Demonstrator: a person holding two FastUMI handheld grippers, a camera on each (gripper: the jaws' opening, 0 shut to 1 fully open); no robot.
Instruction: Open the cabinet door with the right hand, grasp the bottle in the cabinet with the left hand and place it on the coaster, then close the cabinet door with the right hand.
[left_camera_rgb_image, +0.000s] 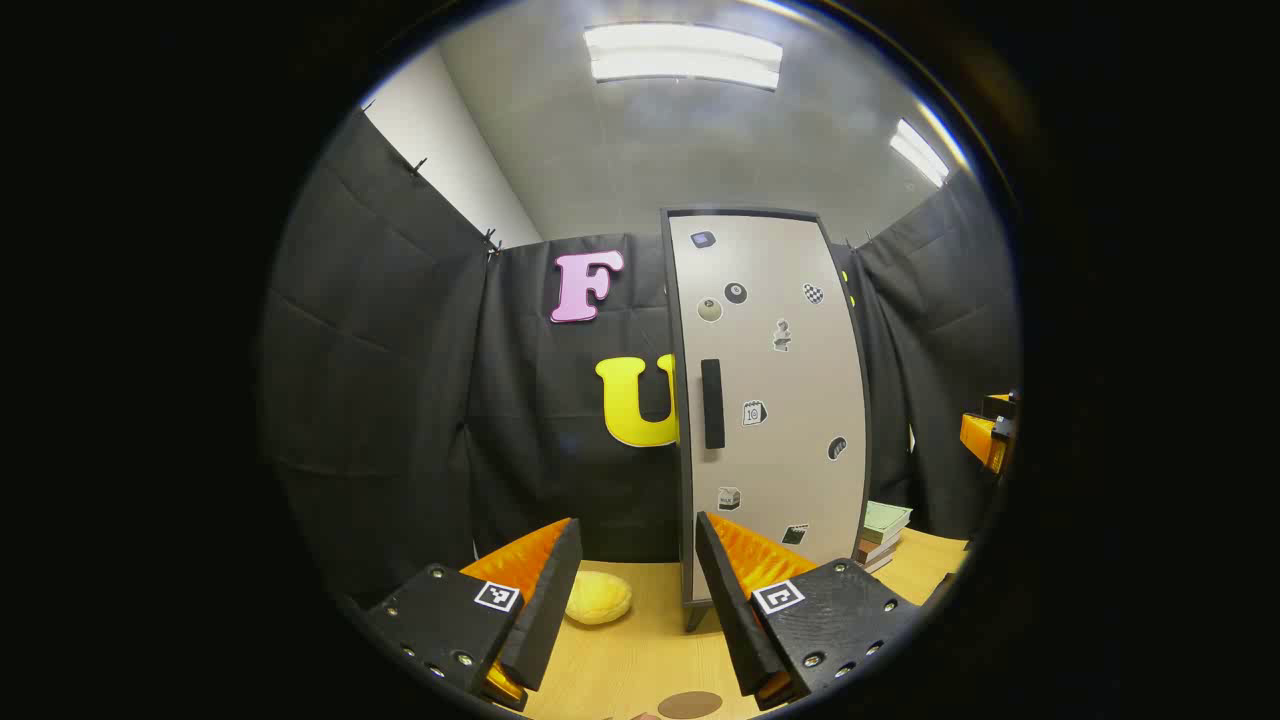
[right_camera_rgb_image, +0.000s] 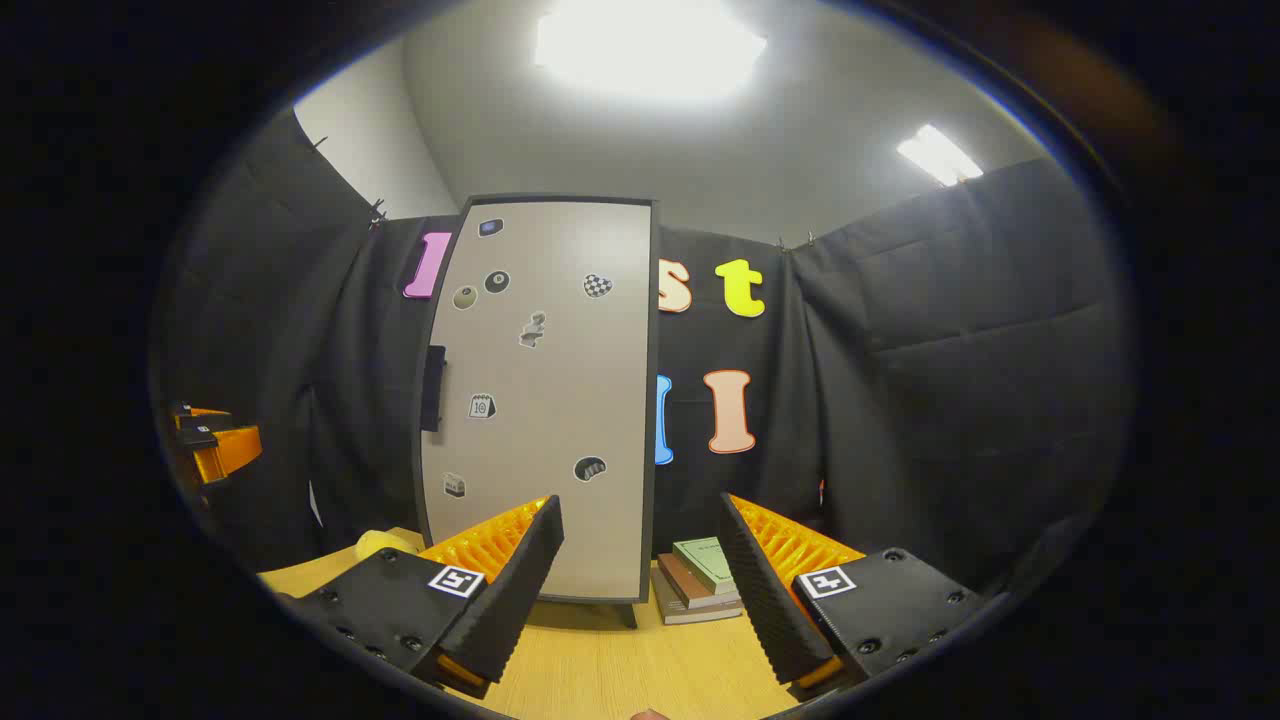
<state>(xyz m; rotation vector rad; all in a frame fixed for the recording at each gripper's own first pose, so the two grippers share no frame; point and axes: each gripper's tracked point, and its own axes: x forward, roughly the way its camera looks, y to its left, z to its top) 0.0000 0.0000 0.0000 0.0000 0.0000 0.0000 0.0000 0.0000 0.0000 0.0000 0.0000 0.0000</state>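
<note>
the cabinet (left_camera_rgb_image: 768, 400) stands upright on the pale wood-grain table (left_camera_rgb_image: 640, 660), its door (right_camera_rgb_image: 545, 400) closed — a tall, smooth grey panel in a dark frame, dotted with small stickers, with a dark vertical bar handle (left_camera_rgb_image: 712, 403) near its left edge. the coaster (left_camera_rgb_image: 689, 704), a flat brown oval, lies on the table near the left gripper (left_camera_rgb_image: 638, 585), whose ribbed fingers stand apart, holding nothing. the right gripper (right_camera_rgb_image: 640, 575) is likewise spread and empty. a soft yellow round object (left_camera_rgb_image: 598, 597) sits left of the cabinet; stacked books (right_camera_rgb_image: 700, 580) lie at its right.
</note>
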